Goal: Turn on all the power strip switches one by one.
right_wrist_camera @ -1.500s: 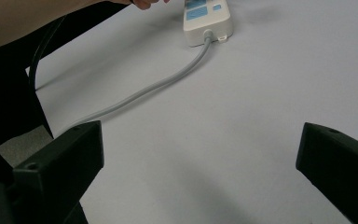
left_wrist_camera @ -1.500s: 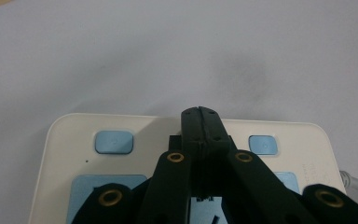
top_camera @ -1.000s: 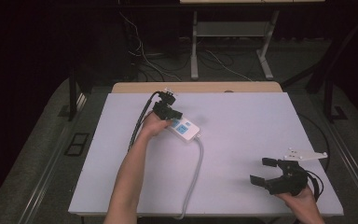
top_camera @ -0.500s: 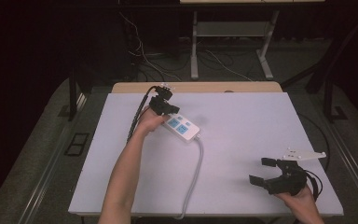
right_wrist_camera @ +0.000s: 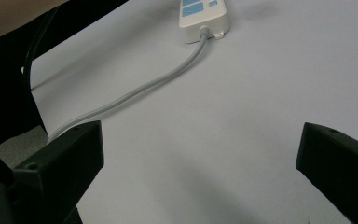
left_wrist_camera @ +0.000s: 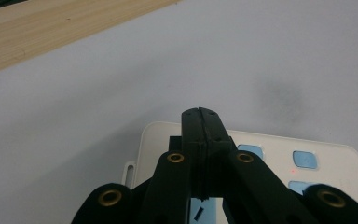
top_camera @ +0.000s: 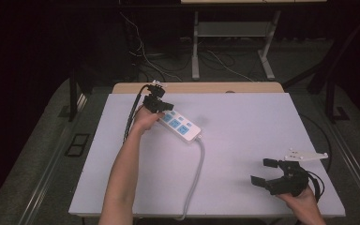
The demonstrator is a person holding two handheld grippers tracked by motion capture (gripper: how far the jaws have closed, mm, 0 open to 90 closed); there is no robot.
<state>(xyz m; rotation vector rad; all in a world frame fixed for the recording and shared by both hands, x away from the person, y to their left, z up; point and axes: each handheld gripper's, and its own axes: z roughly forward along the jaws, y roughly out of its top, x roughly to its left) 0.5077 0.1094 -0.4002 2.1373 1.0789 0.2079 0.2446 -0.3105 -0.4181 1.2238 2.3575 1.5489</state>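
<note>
High view: power strip (top_camera: 180, 125) at table (top_camera: 243, 140) far-left, left gripper (top_camera: 159, 107) jaws together on its end, switching underway; right gripper (top_camera: 267, 172) jaws apart, idle near-right of strip.

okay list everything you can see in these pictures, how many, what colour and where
power strip: one, white with blue sockets, left-centre of the table, under the left gripper's shut tips
power strip cord: one, grey, runs from the strip's near end to the table's front edge
table: one, white top with a wooden strip along the far edge
loose cables: several, dark and pale, on the floor beyond the table
left gripper: one, black, jaws shut, over the strip's far end
right gripper: one, black, jaws open with nothing between them, near-right corner of the table
forearms: two, entering from the bottom edge
</note>
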